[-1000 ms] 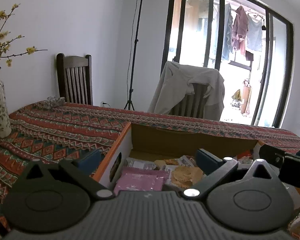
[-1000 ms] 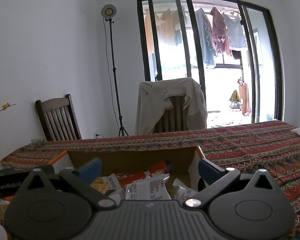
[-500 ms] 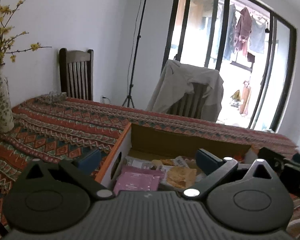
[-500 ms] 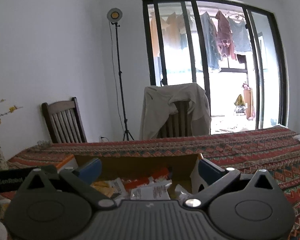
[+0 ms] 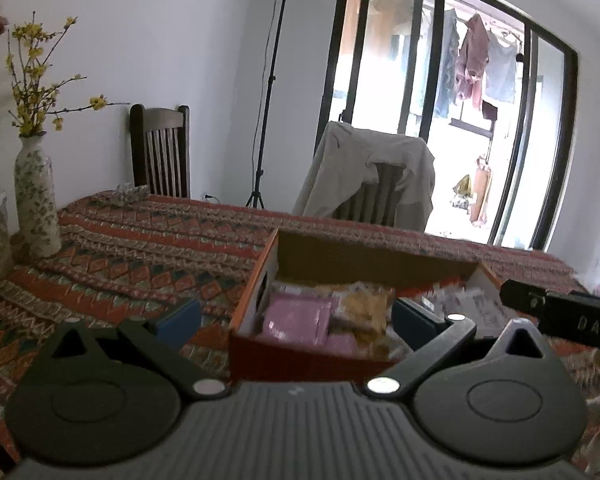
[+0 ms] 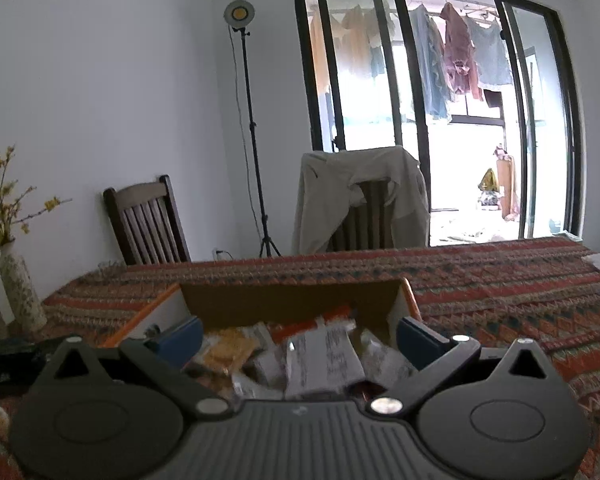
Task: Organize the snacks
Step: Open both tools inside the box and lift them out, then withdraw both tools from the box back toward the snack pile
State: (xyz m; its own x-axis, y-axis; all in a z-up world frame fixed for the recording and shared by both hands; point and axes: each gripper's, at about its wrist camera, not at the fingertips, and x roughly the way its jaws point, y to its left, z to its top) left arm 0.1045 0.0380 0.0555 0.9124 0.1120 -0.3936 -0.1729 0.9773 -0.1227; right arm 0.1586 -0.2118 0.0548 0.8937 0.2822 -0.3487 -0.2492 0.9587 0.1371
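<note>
Both the left hand-held gripper (image 5: pixel 296 318) and right hand-held gripper (image 6: pixel 298 334) hang spread, empty, over the open cardboard snack box (image 5: pixel 373 258) on the red patterned-cloth desk (image 5: pixel 148 240); beyond stand wooden chairs (image 6: pixel 146 222).

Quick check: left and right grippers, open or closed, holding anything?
Left gripper: open, empty, at the near left corner of the snack box.
Right gripper: open, empty, over the snack packets.

White letters reading "DAS" show on the black bar-shaped body of the other handheld tongs (image 5: pixel 575 318) at the right edge of the left wrist view. Dark print covers a white snack packet (image 6: pixel 323 358) in the cardboard box, too blurred to read.
</note>
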